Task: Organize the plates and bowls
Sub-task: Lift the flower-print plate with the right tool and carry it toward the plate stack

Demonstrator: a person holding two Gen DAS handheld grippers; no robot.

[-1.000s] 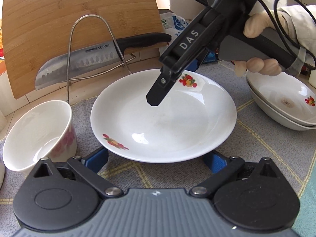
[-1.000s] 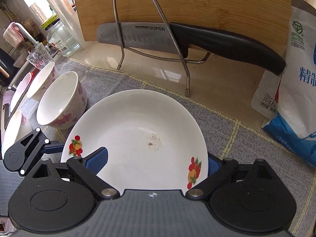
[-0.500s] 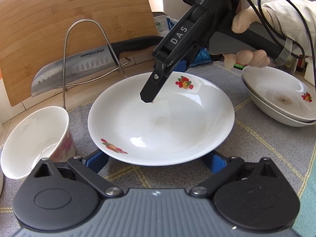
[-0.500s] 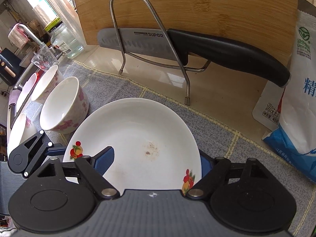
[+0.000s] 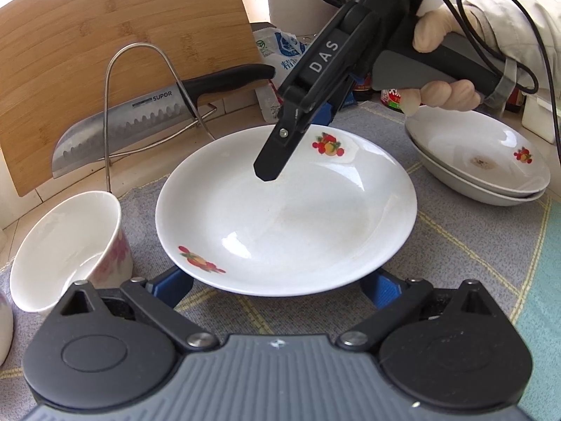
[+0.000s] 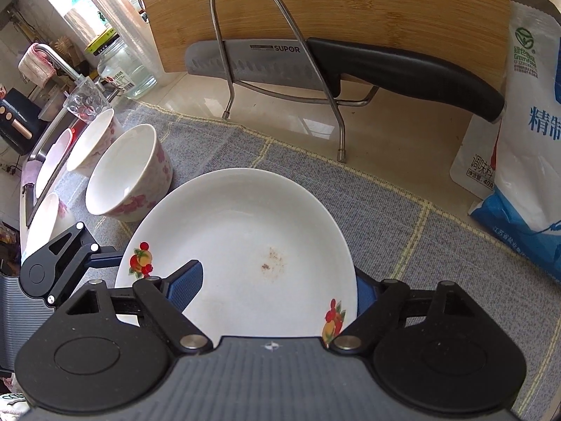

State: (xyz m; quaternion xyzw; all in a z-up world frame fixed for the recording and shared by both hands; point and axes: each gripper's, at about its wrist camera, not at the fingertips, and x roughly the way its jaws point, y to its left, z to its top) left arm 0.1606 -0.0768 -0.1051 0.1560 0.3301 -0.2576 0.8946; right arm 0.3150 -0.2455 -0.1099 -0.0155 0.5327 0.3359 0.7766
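Black tongs (image 5: 298, 133) marked DAS, blue pads (image 6: 184, 284), grey grip, black cable, pale glove

Both views are brightly lit by daylight. In the right wrist view the window area (image 6: 80, 10) at ten o'clock is blown out. Soft glare patches are seen on the plate (image 5: 245, 249) and on the counter (image 6: 315, 122). Straight edges are bowed by fisheye distortion toward the borders, and the corners are darkened. Focus is held sharp throughout.
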